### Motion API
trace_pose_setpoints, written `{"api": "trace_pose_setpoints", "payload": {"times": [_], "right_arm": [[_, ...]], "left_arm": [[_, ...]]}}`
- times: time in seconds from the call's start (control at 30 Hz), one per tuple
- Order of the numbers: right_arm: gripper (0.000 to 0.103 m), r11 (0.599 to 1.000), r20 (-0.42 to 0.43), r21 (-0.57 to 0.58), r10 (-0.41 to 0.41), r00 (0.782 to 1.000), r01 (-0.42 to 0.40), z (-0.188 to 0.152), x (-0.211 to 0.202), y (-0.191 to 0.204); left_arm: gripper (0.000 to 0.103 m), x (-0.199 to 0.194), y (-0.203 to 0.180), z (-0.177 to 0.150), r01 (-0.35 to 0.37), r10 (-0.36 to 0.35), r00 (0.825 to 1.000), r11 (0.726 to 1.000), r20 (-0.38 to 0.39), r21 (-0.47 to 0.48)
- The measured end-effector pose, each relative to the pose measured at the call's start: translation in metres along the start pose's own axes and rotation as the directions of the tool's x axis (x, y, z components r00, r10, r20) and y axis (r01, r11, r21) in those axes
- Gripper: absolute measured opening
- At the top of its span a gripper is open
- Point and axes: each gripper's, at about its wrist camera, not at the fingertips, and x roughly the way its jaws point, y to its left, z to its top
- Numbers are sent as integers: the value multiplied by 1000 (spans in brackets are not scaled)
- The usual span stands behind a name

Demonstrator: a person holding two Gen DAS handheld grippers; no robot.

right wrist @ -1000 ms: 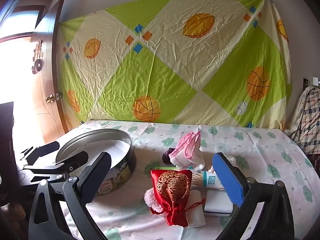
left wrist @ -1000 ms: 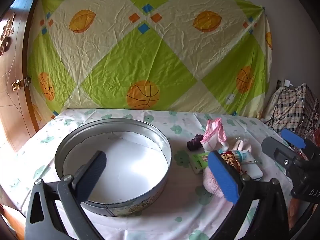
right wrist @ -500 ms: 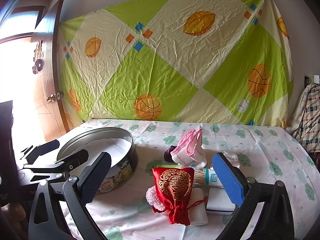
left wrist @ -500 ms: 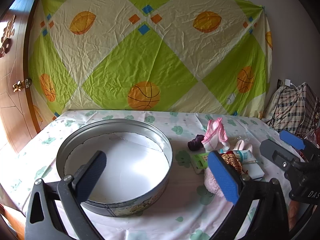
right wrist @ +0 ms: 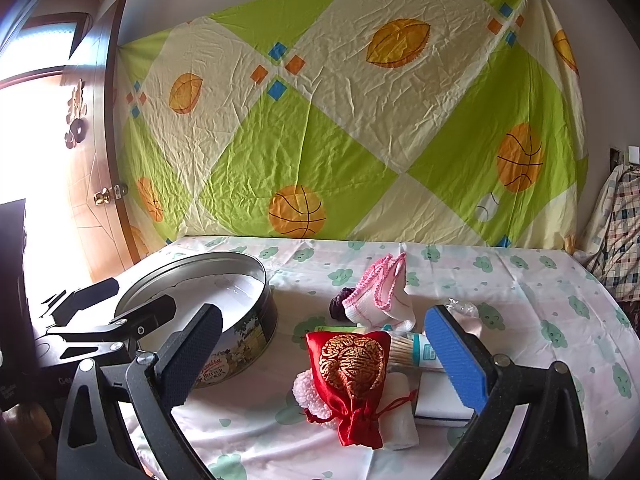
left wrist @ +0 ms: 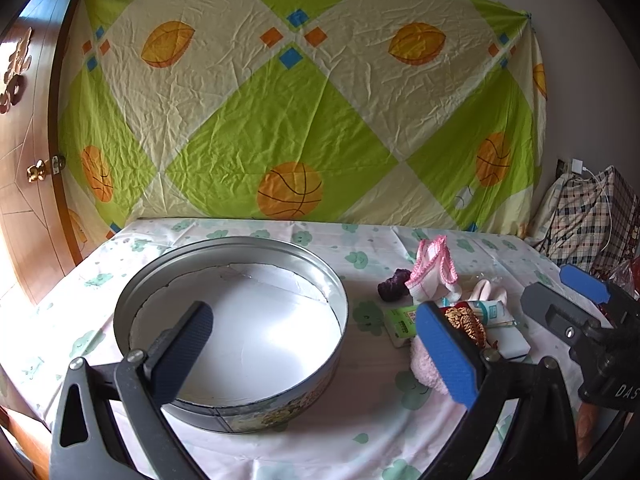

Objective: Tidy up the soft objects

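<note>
- Left gripper (left wrist: 316,356): fingers spread wide, nothing between them; it hovers over the near rim of the tin (left wrist: 336,288); in the right wrist view it shows at the left edge, beside the tin (right wrist: 256,320).
- Right gripper (right wrist: 320,354): fingers spread wide, holding nothing; it hangs above the pile of soft items, with the red pouch (right wrist: 354,376) between the fingers in view.
- Tin: round, metal, open; white lining on its floor; no items inside; it stands on the tablecloth (left wrist: 372,420), left of the pile.
- Pile: red pouch lies on a pink fluffy piece (right wrist: 306,394) and a white roll (right wrist: 402,420); a toothpick tube (right wrist: 412,354) and a white block (right wrist: 438,400) lie just beside it.
- Behind the pile: a white sock with pink trim (right wrist: 380,300) stands upright; a dark purple item (right wrist: 339,306) touches its left side.
- Backdrop: green and cream sheet (right wrist: 340,120) with ball prints hangs on the wall.
</note>
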Motion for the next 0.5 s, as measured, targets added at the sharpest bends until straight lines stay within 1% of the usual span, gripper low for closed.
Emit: {"api": "trace_pose_setpoints", "payload": {"times": [0.5], "right_arm": [[102, 1000, -4, 1, 2, 1000, -2, -1, 1, 0]], "left_arm": [[103, 0, 0, 0, 2, -2, 1000, 1000, 0, 0]]}}
